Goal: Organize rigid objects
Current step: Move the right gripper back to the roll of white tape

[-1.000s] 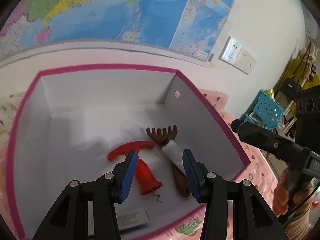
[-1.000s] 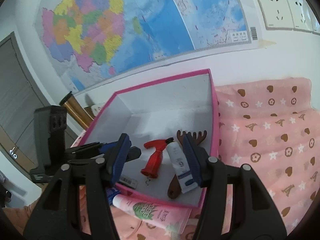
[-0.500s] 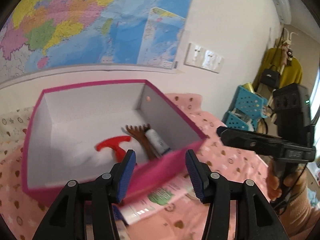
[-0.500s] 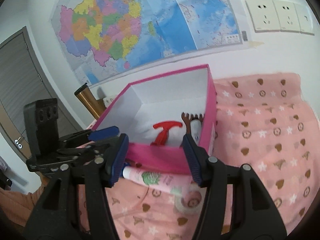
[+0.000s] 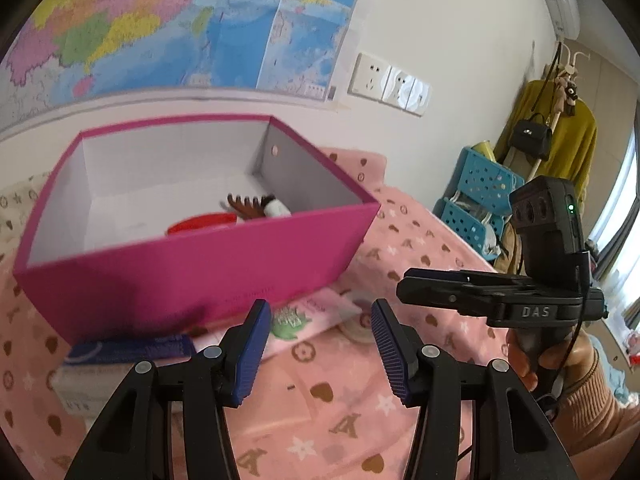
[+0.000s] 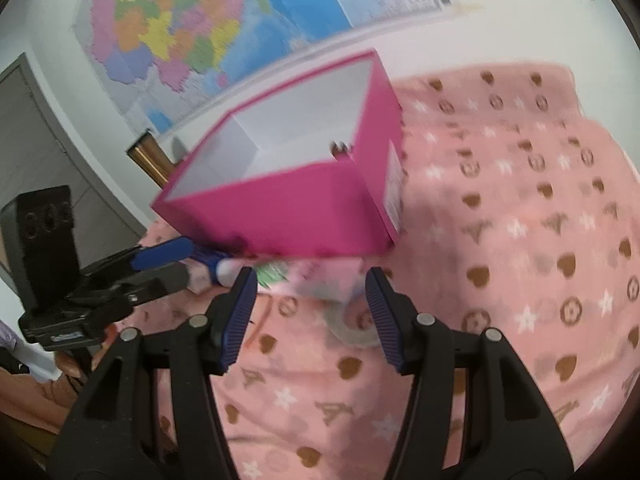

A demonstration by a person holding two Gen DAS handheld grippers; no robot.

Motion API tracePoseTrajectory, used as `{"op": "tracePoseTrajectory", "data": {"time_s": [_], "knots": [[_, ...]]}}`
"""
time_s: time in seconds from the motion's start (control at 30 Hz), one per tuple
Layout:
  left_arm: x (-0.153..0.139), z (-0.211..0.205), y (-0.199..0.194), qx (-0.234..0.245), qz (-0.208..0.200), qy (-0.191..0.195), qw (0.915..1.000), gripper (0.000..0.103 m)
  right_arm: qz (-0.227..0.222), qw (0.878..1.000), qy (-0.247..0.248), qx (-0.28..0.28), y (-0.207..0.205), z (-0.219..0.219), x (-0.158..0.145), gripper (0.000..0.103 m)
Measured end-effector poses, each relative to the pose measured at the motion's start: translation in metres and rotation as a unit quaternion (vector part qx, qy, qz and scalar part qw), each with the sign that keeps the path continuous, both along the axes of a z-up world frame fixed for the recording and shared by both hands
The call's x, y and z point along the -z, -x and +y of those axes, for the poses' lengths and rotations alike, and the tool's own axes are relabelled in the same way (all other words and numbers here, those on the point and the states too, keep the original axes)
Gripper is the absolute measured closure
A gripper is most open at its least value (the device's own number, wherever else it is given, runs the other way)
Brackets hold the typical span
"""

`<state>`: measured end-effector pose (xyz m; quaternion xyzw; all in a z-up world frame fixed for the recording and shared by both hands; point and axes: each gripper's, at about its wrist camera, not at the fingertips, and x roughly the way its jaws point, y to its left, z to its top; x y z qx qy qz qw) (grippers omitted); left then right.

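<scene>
**Hovering over the pink blanket, both grippers empty**

Standing by, I see the left gripper (image 5: 318, 344) low over a pink blanket printed with brown hearts and white stars (image 5: 340, 412), its blue-padded jaws apart with nothing between them; they have just been opening a little. The right gripper (image 6: 308, 316) hangs beside it, jaws likewise apart and empty, a person's hand (image 5: 560, 356) on its black handle.

Just beyond both sits an open magenta cardboard box with a white inside (image 5: 192, 272). In it lie a red T-handled corkscrew (image 5: 202, 224), a brown wooden comb (image 5: 246, 206) and a small white tube (image 5: 276, 209), crowded toward the near right corner.

Outside the box, against its front wall, lie a pale pink tube with a green leaf print (image 5: 296, 322) and a dark blue flat packet (image 5: 132, 350). A roll of clear tape (image 6: 354, 326) rests on the blanket just beside the pink tube, under the right gripper's jaws.

A coloured map (image 6: 208, 28) hangs on the wall behind.
</scene>
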<state>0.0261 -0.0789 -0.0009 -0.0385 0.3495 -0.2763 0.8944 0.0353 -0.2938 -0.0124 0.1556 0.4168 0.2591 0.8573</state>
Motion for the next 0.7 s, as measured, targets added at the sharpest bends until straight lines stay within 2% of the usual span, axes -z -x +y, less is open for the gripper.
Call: {"op": "tracePoseTrajectory", "data": {"time_s": [0.2,0.47,0.53,0.7], "knots": [[0.017,-0.005,0.002,0.007,0.024,-0.001,0.9997,0.05,0.033,0.999,0.036,0.018,-0.004,-0.006,0.025,0.045],[0.028,-0.007,0.004,0.007,0.042,0.0,0.9991,0.05,0.045,0.996,0.07,0.014,-0.011,-0.003,0.035,0.045],[0.03,-0.007,0.005,0.008,0.046,0.001,0.9989,0.05,0.046,0.995,0.083,0.012,-0.013,0.0,0.037,0.052],[0.034,-0.008,0.004,0.012,0.05,-0.001,0.9987,0.05,0.051,0.993,0.102,0.011,-0.019,0.004,0.044,0.058]]}}
